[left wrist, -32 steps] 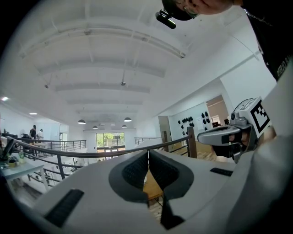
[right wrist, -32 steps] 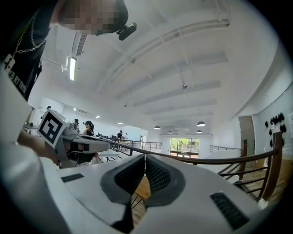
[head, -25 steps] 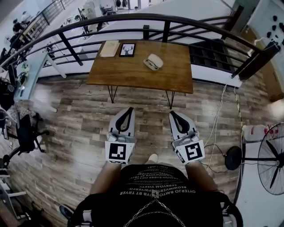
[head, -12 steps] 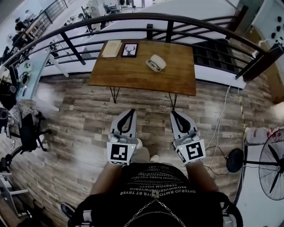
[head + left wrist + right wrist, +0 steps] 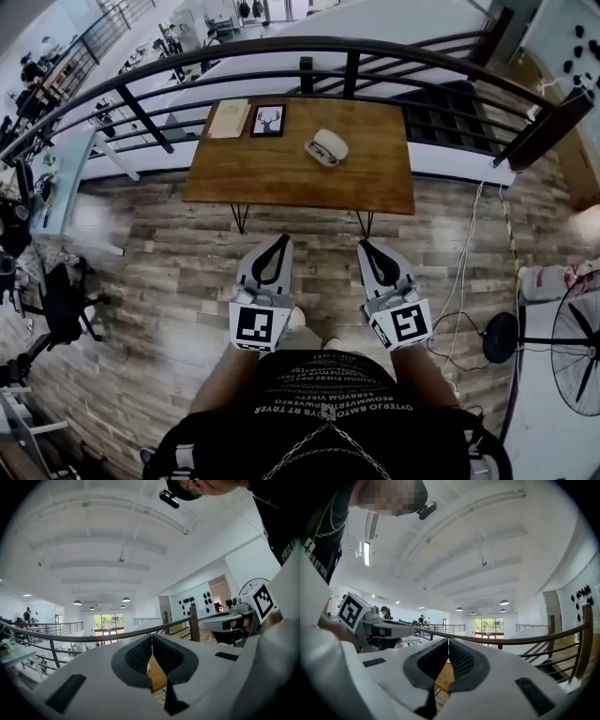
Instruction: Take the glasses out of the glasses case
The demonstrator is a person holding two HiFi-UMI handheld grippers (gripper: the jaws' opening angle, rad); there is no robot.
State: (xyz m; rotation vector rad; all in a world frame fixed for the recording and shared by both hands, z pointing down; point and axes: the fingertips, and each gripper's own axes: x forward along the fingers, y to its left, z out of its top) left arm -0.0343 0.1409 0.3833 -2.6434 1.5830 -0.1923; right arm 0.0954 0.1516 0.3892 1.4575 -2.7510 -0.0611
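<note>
Got the white left gripper [image 5: 280,241] and white right gripper [image 5: 365,247] both clamped fully shut on nothing, well short of the brown wooden table [image 5: 272,173]. Can spot the white oval glasses case [image 5: 326,147] near its far edge, untouched.

Open-plan office mezzanine, curved railing [image 5: 309,41], desks [image 5: 58,155] below, pendant lamps [image 5: 77,602]

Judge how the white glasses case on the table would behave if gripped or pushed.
The glasses case looks rounded and smooth, so a pinch may slip off its curved shell. It lies low on the wooden table, so it would probably slide rather than tip. It looks small beside the table, so it is likely light.
</note>
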